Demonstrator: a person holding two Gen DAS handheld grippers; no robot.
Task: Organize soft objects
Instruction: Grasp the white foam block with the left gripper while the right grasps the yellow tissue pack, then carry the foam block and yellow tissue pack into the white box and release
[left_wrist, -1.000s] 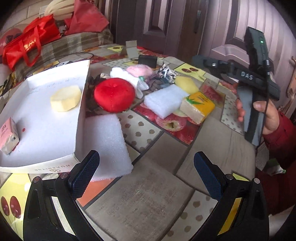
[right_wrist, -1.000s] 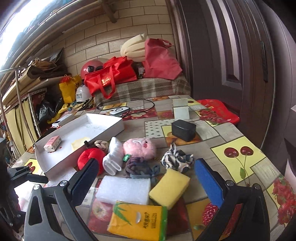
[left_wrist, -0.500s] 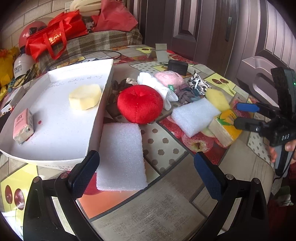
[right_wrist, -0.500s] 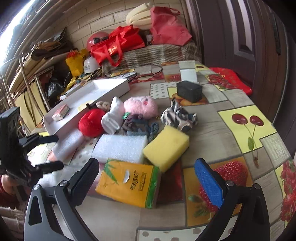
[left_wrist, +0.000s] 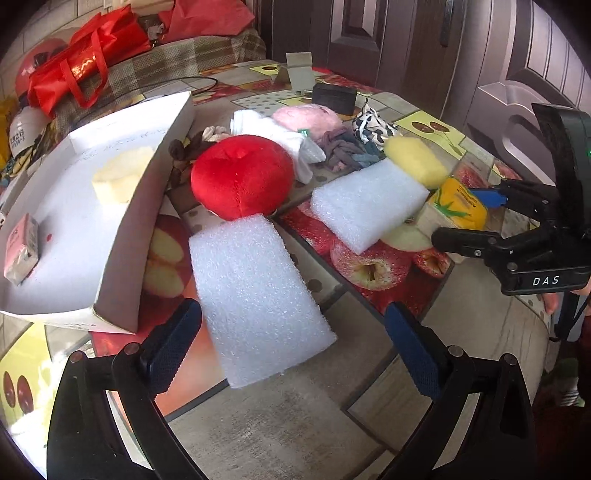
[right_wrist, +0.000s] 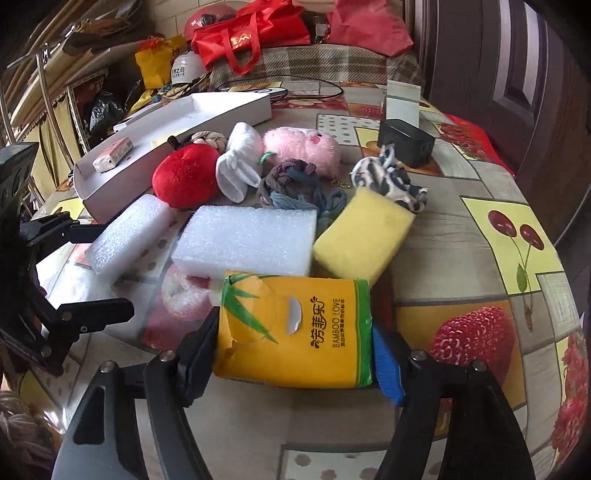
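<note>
A: Tissue pack (right_wrist: 295, 332)?
B: On the desk (right_wrist: 461, 236), touching the yellow sponge (right_wrist: 364, 238). Right gripper (right_wrist: 293, 365) fingers just closed in; both pads press its sides.
A: Left gripper (left_wrist: 291, 345)?
B: Fingers apart, near the foam block (left_wrist: 255, 295), gripping nothing.

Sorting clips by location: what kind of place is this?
Likely a lived-in home: a fruit-print tablecloth, a plaid-covered seat piled with red bags, and cluttered shelves.

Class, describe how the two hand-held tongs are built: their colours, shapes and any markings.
Both tongs are black, with angular arms joined by silver rivets. The left tongs have dark blue textured pads. The right tongs have one bright blue pad and one black; in the left view their body bears white letters "DAS" and a small green light.
</note>
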